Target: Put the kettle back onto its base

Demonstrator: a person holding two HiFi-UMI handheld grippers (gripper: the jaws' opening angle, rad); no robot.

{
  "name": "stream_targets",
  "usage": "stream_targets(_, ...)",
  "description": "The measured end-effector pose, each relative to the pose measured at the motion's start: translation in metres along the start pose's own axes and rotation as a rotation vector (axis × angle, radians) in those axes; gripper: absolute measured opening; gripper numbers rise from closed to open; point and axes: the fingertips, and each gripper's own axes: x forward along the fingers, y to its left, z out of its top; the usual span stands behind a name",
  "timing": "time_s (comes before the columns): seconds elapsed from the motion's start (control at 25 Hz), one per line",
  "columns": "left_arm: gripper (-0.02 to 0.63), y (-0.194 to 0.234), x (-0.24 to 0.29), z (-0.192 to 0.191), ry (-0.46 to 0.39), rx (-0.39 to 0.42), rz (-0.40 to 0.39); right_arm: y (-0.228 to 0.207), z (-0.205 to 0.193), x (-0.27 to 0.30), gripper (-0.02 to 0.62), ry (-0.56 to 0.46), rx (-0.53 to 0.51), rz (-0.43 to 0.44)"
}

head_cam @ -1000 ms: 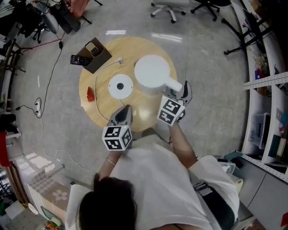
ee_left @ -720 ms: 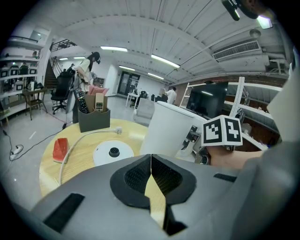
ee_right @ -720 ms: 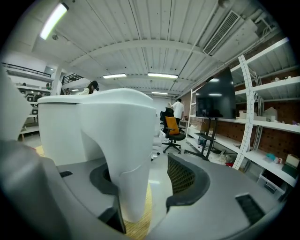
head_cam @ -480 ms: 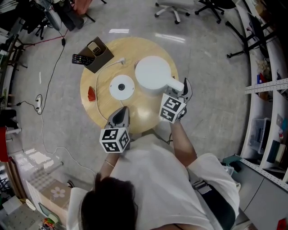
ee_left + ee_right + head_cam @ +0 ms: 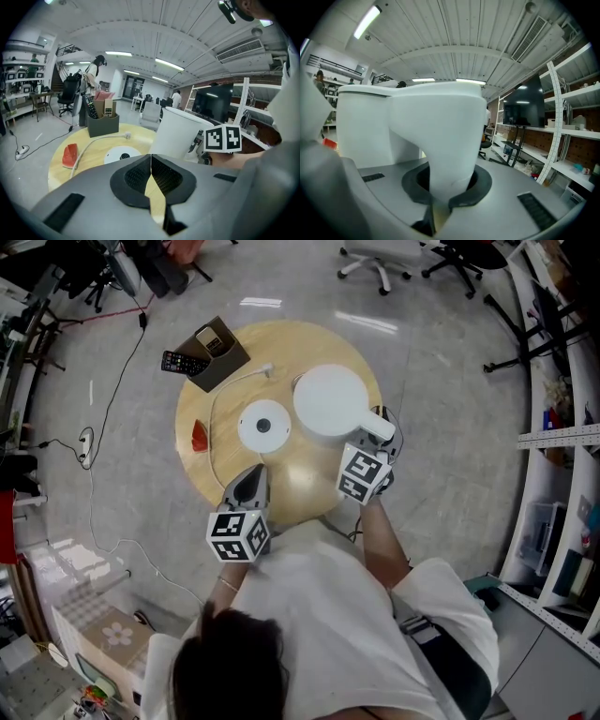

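Note:
The white kettle (image 5: 330, 401) stands on the round wooden table (image 5: 309, 479), to the right of its round white base (image 5: 262, 425). My right gripper (image 5: 382, 429) has just been closing its jaws and is now shut on the kettle's handle (image 5: 450, 136), which fills the right gripper view next to the kettle body (image 5: 365, 122). My left gripper (image 5: 251, 480) hovers shut and empty over the table's near edge, short of the base (image 5: 121, 153). In the left gripper view its jaws (image 5: 151, 171) meet, and the kettle (image 5: 180, 133) stands ahead on the right.
A dark holder (image 5: 214, 357) with remote controls stands at the table's far left. A white cable (image 5: 225, 395) runs from it round the base. A small red thing (image 5: 200, 437) lies at the left edge. Office chairs (image 5: 375, 263) and shelves (image 5: 562, 427) surround the table.
My right gripper's jaws, wide around the kettle handle before, have shut on it. The left gripper has drifted slightly along the table's near edge.

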Motion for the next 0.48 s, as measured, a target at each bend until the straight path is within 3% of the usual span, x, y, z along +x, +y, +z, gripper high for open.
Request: stream_targets(0.48, 0.026, 0.012, -0.001, 0.004, 0.006, -0.006, -0.002, 0.010, 0.004, 0.006, 0.041, -0.003, 0.009, 0.047)
